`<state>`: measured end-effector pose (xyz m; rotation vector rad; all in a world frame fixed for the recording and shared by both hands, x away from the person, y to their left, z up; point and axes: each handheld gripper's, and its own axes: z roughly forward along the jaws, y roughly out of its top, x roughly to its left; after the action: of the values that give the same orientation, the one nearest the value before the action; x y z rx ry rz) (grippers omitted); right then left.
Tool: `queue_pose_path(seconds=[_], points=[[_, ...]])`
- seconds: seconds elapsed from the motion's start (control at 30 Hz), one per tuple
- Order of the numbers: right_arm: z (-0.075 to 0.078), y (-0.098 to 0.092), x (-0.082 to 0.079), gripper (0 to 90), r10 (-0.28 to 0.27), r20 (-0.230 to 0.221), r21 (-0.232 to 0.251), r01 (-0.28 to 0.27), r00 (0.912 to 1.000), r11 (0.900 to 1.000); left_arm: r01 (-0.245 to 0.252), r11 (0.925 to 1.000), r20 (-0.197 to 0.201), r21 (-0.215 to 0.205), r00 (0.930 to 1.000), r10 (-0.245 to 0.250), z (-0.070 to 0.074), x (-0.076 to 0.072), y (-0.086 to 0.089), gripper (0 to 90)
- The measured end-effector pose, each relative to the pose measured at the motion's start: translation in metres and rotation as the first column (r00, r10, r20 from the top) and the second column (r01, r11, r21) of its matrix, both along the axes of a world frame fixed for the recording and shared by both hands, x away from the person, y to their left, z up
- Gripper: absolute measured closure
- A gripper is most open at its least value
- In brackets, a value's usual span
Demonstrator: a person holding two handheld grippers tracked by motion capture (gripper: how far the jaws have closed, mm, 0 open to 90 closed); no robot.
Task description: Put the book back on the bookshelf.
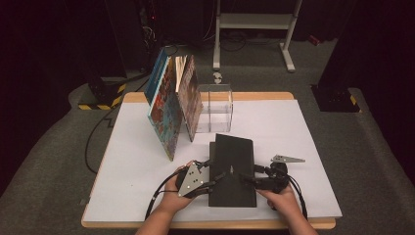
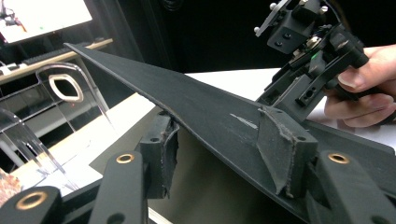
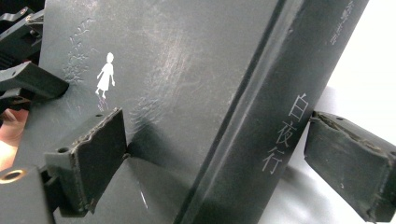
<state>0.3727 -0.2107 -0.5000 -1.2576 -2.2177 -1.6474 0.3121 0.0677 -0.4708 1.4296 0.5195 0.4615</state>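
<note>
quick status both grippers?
Left gripper: jaws around the black book's cover, right pad touching it, grip cannot be told.
Right gripper: jaws straddle the book's spine, apart from it, open.

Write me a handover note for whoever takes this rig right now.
Left gripper: open, the lifted front cover passes slanted between its jaws.
Right gripper: open, jaws straddling the spine; not clearly clamped.
Black book: lying near the table's front edge.
Other books: leaning by the clear stand at the back.
Done: both grippers are at the book.
Left: probably get a firm grip, then stand it with the others.
</note>
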Motion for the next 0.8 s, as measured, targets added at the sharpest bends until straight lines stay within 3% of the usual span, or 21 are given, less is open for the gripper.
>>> queue_pose_path(seconds=[0.17,0.3,0.53,0.73,0.8], points=[[0.000,-0.001,0.000,5.4,0.007,0.001,0.007,-0.007,1.0000,1.000,0.005,1.0000,0.017,-0.003,0.9998,-0.005,0.000,-0.002,0.000,48.4],[-0.001,0.000,0.002,5.5,0.033,-0.015,0.045,-0.033,0.9993,0.998,0.012,0.9999,0.027,-0.001,0.9996,-0.012,0.002,-0.003,-0.001,48.4],[0.003,0.001,-0.002,6.3,0.003,-0.009,-0.004,-0.003,1.0000,1.000,0.008,0.9998,-0.022,-0.020,0.9997,-0.008,-0.001,0.001,0.001,48.4],[0.010,0.000,-0.011,11.0,-0.025,0.044,-0.043,0.027,0.9987,0.999,-0.016,0.9997,-0.083,-0.018,0.9965,0.015,0.001,0.003,0.000,48.5],[0.013,-0.002,-0.015,14.5,-0.034,0.072,-0.056,0.038,0.9969,0.998,-0.023,0.9995,-0.136,-0.019,0.9904,0.020,0.001,0.005,0.000,48.8]])
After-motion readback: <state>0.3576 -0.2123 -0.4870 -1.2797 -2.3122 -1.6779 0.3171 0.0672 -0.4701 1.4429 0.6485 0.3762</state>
